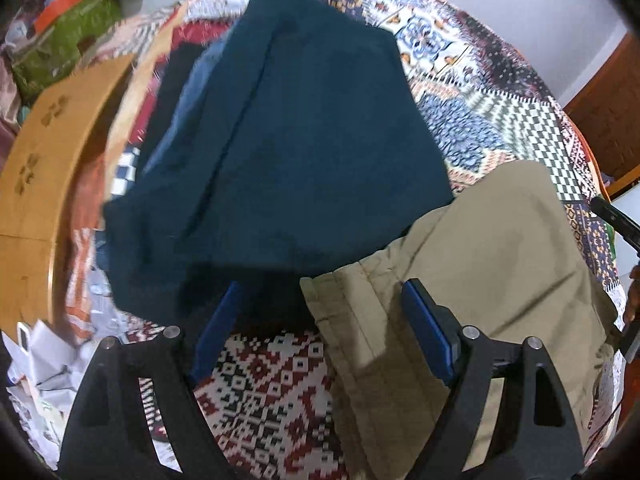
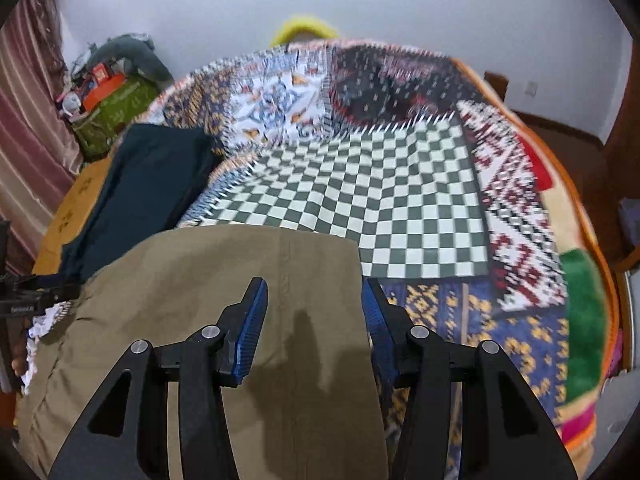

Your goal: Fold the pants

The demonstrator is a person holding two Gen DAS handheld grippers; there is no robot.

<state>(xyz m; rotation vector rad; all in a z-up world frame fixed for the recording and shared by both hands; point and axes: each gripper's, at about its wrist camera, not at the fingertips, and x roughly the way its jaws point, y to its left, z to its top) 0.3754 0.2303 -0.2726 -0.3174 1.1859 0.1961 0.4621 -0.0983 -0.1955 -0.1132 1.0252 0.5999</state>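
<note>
Khaki pants [image 2: 224, 300] lie flat on the patchwork bedspread [image 2: 400, 200], beside a stack of dark folded garments [image 1: 288, 140]. Both the left gripper [image 1: 320, 332] and the right gripper [image 2: 316, 320] hover over them with jaws spread wide, holding nothing. Judging by this, a fold is about to start: each gripper must drop onto an edge and pinch it.

I am in a home bedroom. A patchwork bedspread [image 2: 400, 200] covers the bed; left of the bed hangs a striped curtain [image 2: 28, 128], and a cluttered green box [image 2: 116, 116] stands beside it.
</note>
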